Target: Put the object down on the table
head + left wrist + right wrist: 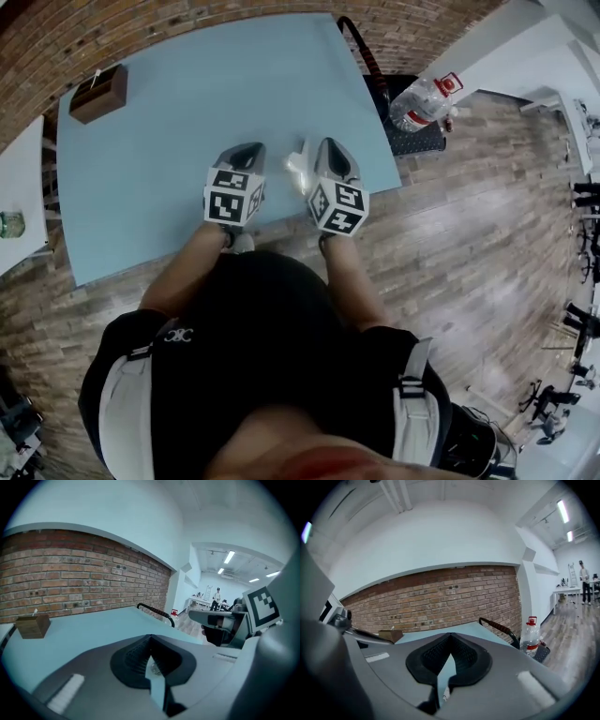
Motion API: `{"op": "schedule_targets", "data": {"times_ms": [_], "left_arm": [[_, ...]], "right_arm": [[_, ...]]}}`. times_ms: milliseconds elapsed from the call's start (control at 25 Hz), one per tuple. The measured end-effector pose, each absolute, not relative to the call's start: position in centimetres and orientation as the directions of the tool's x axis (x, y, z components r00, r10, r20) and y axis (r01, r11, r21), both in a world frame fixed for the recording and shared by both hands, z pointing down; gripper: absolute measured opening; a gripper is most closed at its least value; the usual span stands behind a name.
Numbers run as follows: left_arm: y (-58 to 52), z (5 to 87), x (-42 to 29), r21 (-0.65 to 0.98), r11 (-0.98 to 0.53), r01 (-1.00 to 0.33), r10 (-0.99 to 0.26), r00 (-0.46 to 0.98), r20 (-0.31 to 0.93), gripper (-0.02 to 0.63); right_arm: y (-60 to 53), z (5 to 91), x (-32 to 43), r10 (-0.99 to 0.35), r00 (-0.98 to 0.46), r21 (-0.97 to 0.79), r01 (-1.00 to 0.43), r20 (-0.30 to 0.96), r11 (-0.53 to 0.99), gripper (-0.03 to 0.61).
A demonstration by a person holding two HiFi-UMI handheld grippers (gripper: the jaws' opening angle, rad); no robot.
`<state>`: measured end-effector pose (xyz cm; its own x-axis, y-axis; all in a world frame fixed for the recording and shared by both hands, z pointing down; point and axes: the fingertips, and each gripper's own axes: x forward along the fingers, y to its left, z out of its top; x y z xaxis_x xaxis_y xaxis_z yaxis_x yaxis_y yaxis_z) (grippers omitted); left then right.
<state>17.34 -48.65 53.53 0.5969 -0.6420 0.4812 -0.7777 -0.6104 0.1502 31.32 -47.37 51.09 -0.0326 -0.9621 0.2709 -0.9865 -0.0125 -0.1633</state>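
Right gripper (450,636) and left gripper (150,638), each with jaws pressed together at the tips, flank a small pale object (298,169) that appears to lie on the table (169,131), just beside the right one. To finish cleanly, both should lift straight up without brushing it. The near table edge is close under the grippers, and open surface extends ahead to the wooden box (98,92).

A small brown wooden box (98,92) stood at the far left, close to the brick wall (206,21). At the far right, a clear water bottle (422,101) with a red cap stood on a dark trolley (417,141), whose black handle (361,47) arched beside it. A wood-plank floor (469,244) spread to the right, with white desks (525,56) beyond. A person (582,578) stood far off in the room.
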Motion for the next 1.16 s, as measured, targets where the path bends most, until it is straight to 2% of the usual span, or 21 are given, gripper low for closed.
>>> {"op": "schedule_targets", "data": {"times_ms": [320, 1160], "left_arm": [[-49.6, 51.8, 18.9, 0.126, -0.636, -0.761, -0.645, 0.614, 0.456, 0.0], [-49.8, 51.8, 21.0, 0.133, -0.669, -0.732, -0.614, 0.644, 0.456, 0.0]], "right_arm": [[-47.0, 48.7, 32.0, -0.975, -0.017, -0.119, -0.993, 0.22, -0.01, 0.014], [-46.4, 49.1, 33.5, -0.973, 0.023, -0.133, -0.99, 0.229, -0.054, 0.014]]}}
